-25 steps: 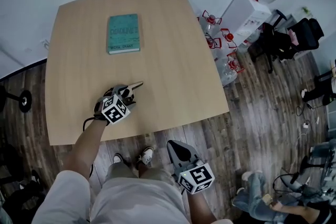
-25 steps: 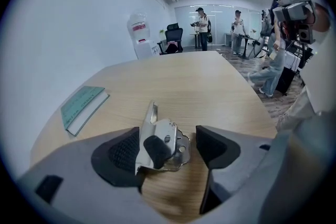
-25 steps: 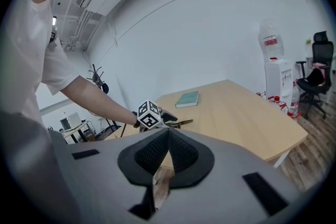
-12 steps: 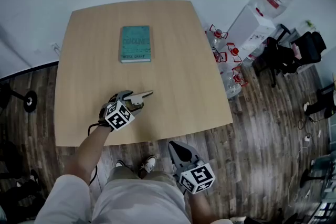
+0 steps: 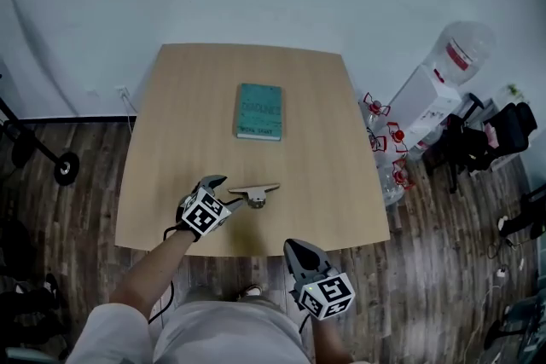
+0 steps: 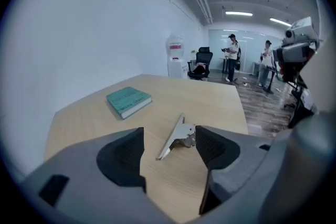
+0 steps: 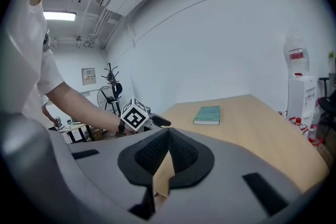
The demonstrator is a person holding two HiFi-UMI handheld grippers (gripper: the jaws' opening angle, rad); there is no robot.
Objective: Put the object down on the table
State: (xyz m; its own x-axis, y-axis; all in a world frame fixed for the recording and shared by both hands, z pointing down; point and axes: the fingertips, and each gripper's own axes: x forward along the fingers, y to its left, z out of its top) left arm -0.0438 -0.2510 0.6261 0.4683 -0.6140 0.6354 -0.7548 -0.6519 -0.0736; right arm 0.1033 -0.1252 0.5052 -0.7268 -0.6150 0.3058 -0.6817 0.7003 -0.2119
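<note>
From the head view, the metal clip (image 5: 254,193) lies flat on the table (image 5: 183,119) close to its near edge, just ahead of the left gripper (image 5: 227,192), with a teal book (image 5: 258,111) nearer the far edge and the right gripper (image 5: 292,246) off the near edge. The left gripper view shows the left gripper (image 6: 169,135) with jaws spread and the clip (image 6: 177,140) resting on the tabletop between them, beside the right-hand jaw. In the right gripper view, the right gripper (image 7: 168,132) has its jaws pressed together on nothing.
</note>
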